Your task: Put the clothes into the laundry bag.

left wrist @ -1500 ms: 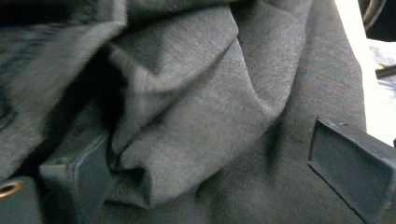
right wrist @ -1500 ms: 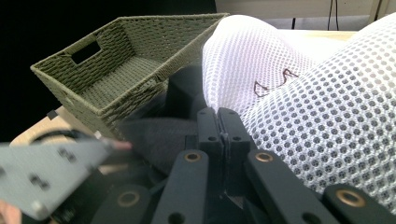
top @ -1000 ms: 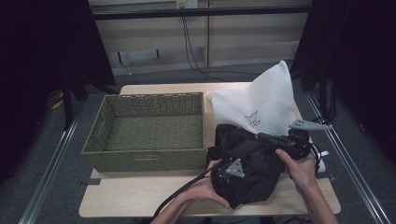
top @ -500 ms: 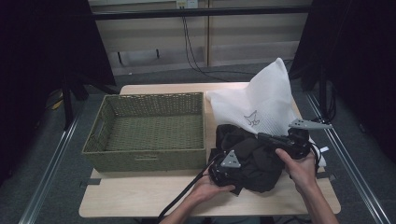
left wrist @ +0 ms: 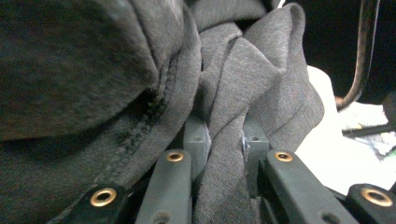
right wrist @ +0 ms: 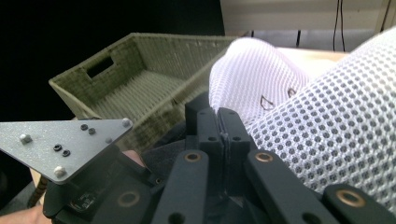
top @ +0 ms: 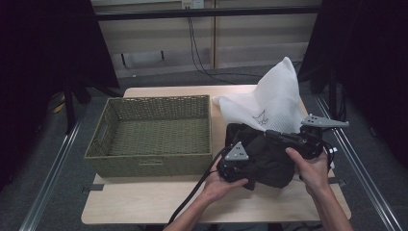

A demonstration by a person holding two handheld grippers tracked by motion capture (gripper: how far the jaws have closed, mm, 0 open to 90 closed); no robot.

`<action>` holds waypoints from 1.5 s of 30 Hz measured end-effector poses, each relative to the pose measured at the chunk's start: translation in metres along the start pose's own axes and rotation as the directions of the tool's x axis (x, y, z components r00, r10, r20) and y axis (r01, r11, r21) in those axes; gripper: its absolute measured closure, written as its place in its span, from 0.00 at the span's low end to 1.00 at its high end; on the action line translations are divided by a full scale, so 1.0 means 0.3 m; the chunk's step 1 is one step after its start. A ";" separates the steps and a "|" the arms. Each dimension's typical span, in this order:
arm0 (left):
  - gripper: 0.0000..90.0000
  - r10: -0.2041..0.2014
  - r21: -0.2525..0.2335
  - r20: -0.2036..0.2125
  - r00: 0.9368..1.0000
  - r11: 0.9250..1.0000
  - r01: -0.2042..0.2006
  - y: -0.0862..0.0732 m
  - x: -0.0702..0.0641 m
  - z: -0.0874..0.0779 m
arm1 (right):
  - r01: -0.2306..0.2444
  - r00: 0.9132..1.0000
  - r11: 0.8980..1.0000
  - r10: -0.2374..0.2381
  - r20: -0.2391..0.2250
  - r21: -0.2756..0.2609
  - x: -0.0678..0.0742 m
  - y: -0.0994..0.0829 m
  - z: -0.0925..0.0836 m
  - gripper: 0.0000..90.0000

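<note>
A dark grey garment [top: 272, 166] lies bunched on the table's right half, in front of a white mesh bag [top: 276, 101]. My left gripper [top: 251, 161] comes in from the left. Its jaws have just been closing and now pinch a fold of the garment [left wrist: 224, 93] between the pads [left wrist: 196, 140]. My right gripper [top: 270, 134] reaches in from the right over the garment's top edge, at the foot of the bag. Its jaws [right wrist: 220, 123] are pressed together, and the mesh bag [right wrist: 327, 126] lies against their tips. I cannot see whether mesh is caught between them.
A green woven basket [top: 149, 161] stands empty on the table's left half, with its wall close to the left gripper. The basket [right wrist: 154, 39] also sits beyond the right gripper's jaws. Cables trail off the front edge. Metal rails run along both sides of the table [top: 144, 207].
My left gripper shut on a fold of the garment and rose from the front of the pile. The garment bunched up and lifted with it. The right hand rose slightly.
</note>
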State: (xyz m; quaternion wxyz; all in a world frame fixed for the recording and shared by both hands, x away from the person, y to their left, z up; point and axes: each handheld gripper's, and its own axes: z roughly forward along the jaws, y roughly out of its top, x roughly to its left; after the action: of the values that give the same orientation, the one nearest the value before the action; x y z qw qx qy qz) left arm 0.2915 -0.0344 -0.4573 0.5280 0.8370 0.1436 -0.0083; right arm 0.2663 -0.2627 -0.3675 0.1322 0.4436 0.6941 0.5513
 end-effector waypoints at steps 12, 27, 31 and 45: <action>0.87 0.028 -0.128 0.018 0.999 0.991 -0.025 0.155 -0.019 -0.069 | 0.021 1.000 0.999 -0.021 -0.017 -0.033 0.038 0.085 -0.028 0.99; 0.88 -0.049 -0.172 -0.114 0.992 0.985 0.029 0.188 0.029 -0.074 | 0.040 0.999 0.999 -0.040 -0.032 0.013 0.105 0.074 -0.004 0.99; 0.88 -0.084 -0.177 -0.118 0.989 0.982 0.062 0.171 0.046 -0.036 | 0.040 0.999 0.999 -0.039 -0.036 0.023 0.113 0.060 0.003 0.99; 0.87 -0.037 -0.211 -0.114 0.993 0.977 0.012 0.299 -0.023 -0.094 | 0.052 0.995 0.997 -0.057 -0.078 -0.062 0.167 0.130 -0.070 0.99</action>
State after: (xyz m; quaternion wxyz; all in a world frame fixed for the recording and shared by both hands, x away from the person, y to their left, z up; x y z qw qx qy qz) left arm 0.3033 -0.0469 -0.3646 0.6037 0.7738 0.1850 0.0496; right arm 0.2418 -0.2383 -0.3103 0.1325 0.3978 0.6940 0.5852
